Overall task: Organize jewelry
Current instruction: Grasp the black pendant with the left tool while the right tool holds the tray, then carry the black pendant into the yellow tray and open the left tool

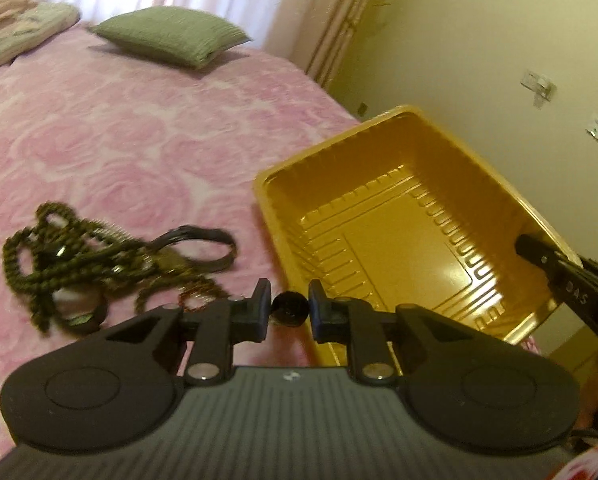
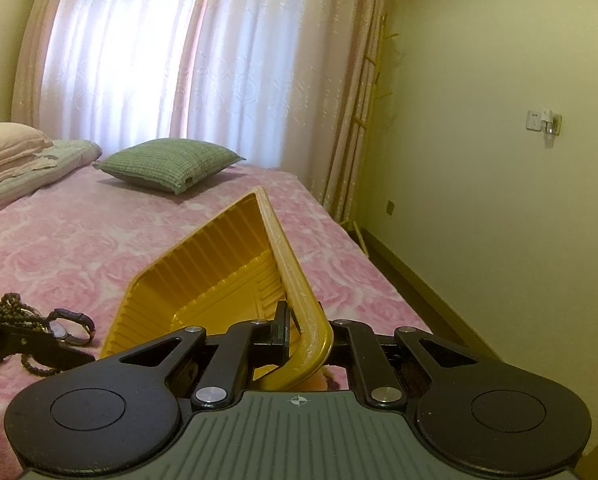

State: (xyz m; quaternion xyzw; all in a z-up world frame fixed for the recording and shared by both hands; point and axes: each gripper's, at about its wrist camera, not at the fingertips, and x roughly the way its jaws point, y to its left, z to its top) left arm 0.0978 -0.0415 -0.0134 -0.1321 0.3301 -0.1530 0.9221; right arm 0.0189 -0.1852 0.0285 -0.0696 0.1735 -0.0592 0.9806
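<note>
Sorting has barely begun: our glossy yellow plastic tray (image 1: 399, 236) is empty, and the tangle of olive bead necklaces (image 1: 63, 256) and a dark-strapped wristwatch (image 1: 203, 248) lies on the pink rose-patterned bedspread (image 1: 119, 132). Our left gripper (image 1: 290, 307) pinches a small round black bead-like piece (image 1: 289, 307) just beside the tray's near wall. Our right gripper (image 2: 305, 330) is clamped on the tray's rim.
</note>
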